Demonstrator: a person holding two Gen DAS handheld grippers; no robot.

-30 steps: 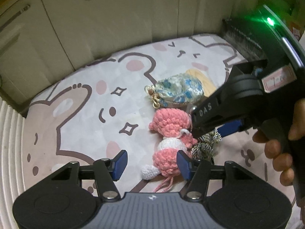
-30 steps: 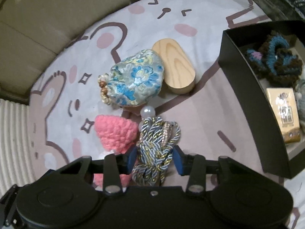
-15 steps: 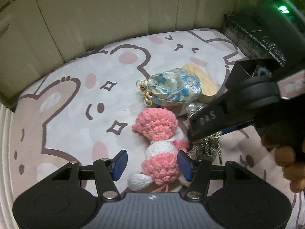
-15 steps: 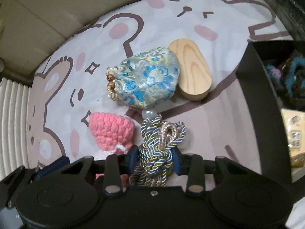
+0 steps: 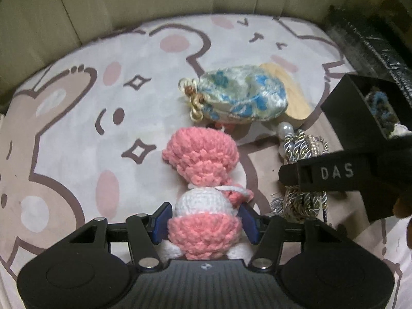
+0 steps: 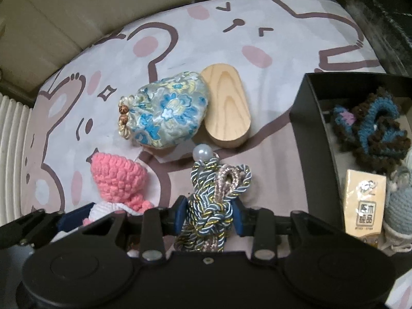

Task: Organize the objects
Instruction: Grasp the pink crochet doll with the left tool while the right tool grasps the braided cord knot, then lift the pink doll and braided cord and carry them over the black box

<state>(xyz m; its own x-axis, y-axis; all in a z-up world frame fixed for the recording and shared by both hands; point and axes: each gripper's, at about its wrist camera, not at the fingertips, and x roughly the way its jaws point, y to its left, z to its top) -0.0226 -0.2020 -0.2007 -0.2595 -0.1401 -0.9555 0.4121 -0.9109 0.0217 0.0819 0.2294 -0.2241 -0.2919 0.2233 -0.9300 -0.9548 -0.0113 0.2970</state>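
Note:
A pink and white crochet doll (image 5: pixel 203 159) lies on the cartoon-print cloth (image 5: pixel 77 128). My left gripper (image 5: pixel 204 221) points down over it, its jaws closing, with the doll's pink skirt filling the gap and both blue pads against it. To the doll's right lies a blue, gold and beige braided cord bundle (image 6: pixel 213 188) with a pearl bead (image 6: pixel 203 152) at its far end. My right gripper (image 6: pixel 209 216) is shut on the near part of the bundle. The right gripper's black body (image 5: pixel 334 172) crosses the left wrist view, with fingers of the person's hand at the frame edge.
A blue floral drawstring pouch (image 6: pixel 164 113) leans against an oval wooden block (image 6: pixel 226 105) just beyond both grippers. A black open box (image 6: pixel 306 118) at the right holds a brown and blue crochet piece (image 6: pixel 373 128), a small printed carton (image 6: pixel 363 203) and a grey crochet item (image 6: pixel 401 206).
My left gripper came down over the pink doll, whose skirt now sits between the pads. The right gripper's pads closed onto the cord bundle and stayed in place.

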